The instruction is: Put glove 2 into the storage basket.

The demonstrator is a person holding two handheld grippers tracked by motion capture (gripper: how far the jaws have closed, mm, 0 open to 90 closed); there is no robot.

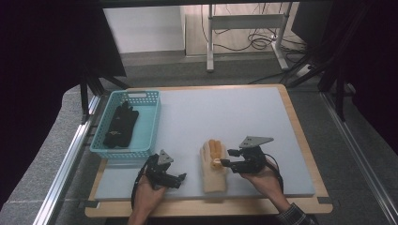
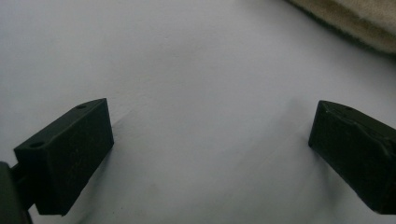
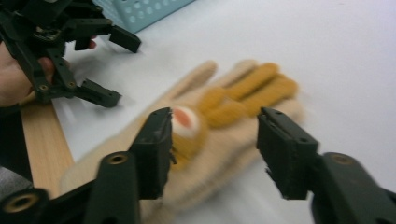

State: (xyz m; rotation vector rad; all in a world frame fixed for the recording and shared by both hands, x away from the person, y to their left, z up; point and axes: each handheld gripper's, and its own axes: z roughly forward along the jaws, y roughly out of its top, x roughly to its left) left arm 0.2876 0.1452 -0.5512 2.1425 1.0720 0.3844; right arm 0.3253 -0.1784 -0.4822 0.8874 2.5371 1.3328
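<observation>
Both hands enter at the near edge of the table [image 1: 300,140], each carrying a gripper. Left gripper [image 1: 180,178] sits near-left on the pale mat, jaws spread wide with only bare mat between them; in the left gripper view [image 2: 210,140] the edge of the glove [image 2: 355,23] shows at far right, apart from the jaws. Right gripper [image 1: 224,163] is over the glove [image 1: 215,164], which lies flat near the middle of the near half of the mat, fingers pointing far, cuff toward the near edge. Glove is beige with orange-yellow fingers and a round orange-and-white patch on its palm. In the right gripper view, right gripper [image 3: 212,149] has jaws apart, straddling the palm of the glove [image 3: 224,140]; the pads are not pressing on it, though whether the tips touch the fabric is unclear in the blur. Blue basket [image 1: 105,149] stands at far left of the mat, holding a black glove [image 1: 121,124], well apart from both grippers
</observation>
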